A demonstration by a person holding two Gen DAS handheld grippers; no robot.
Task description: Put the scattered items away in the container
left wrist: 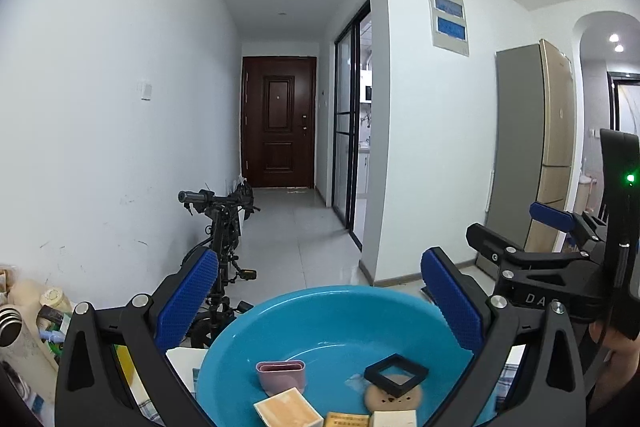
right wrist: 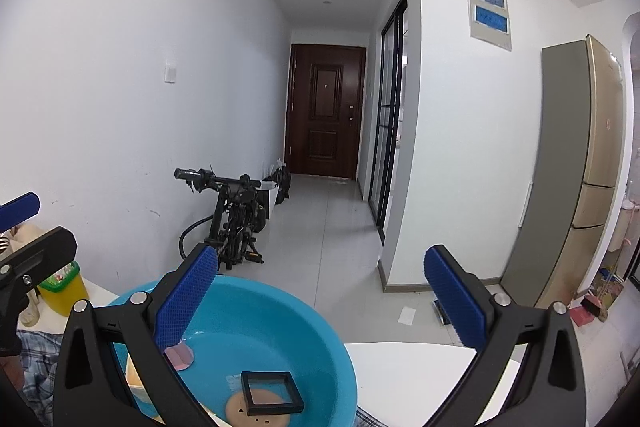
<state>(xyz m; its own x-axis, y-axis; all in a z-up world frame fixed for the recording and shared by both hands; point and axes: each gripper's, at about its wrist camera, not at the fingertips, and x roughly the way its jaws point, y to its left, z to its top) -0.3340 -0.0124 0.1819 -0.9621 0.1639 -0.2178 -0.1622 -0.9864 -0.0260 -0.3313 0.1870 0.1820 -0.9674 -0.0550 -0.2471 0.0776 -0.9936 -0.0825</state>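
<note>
A blue basin [left wrist: 340, 323] fills the bottom of the left wrist view. In it lie a pink case [left wrist: 282, 377], a black square frame [left wrist: 396, 373] on a round tan disc [left wrist: 394, 399], and three small boxes, one of them tan [left wrist: 288, 409]. My left gripper [left wrist: 320, 301] hangs open above the basin with nothing between its blue pads. To its right my right gripper [left wrist: 516, 227] is also raised. In the right wrist view my right gripper [right wrist: 320, 301] stands open and empty over the basin [right wrist: 260, 327], where the frame [right wrist: 272, 389] and the case [right wrist: 180, 353] show.
The basin sits on a white table [right wrist: 408, 375] with a checked cloth [right wrist: 36, 359]. A yellow tub with a green lid [right wrist: 64, 287] and a metal bottle [left wrist: 12, 323] stand at the left. A folding bike [left wrist: 222, 239] leans on the wall, and a fridge [left wrist: 536, 147] stands at the right.
</note>
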